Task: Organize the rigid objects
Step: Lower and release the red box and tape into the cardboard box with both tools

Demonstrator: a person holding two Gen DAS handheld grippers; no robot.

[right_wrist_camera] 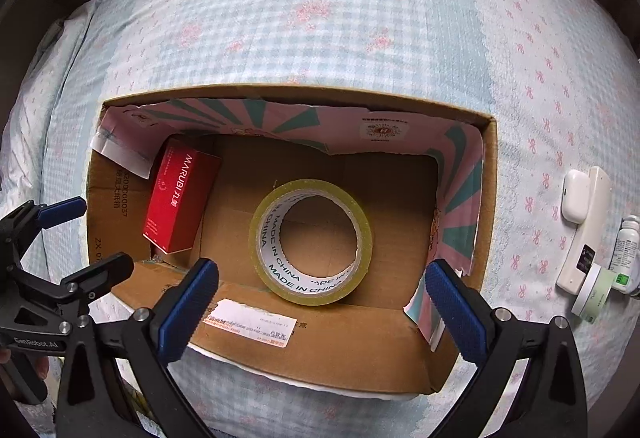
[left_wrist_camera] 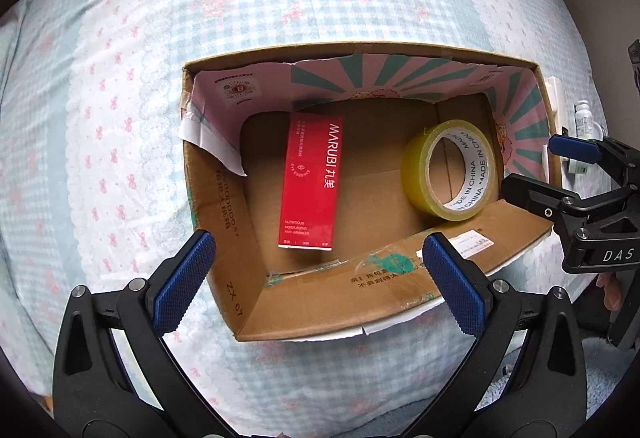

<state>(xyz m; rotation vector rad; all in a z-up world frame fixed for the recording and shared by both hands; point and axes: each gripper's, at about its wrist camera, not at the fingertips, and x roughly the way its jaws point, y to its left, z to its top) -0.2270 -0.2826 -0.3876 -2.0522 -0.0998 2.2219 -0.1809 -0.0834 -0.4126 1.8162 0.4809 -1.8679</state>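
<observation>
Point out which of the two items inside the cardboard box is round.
The yellow tape roll, lying flat with its hole facing up on the cardboard box floor. The other item, the red carton, is a flat-sided rectangular pack toward the box's left end.

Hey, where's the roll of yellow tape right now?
The yellow tape roll lies flat on the floor of the open cardboard box, centred in the right wrist view, with the red carton to its left.

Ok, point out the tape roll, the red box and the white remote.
Tape roll (right_wrist_camera: 264, 238): right wrist view, on its left rim.
Red box (left_wrist_camera: 310, 178): left wrist view, middle of its top face.
White remote (right_wrist_camera: 588, 234): right wrist view, mid-body.
</observation>
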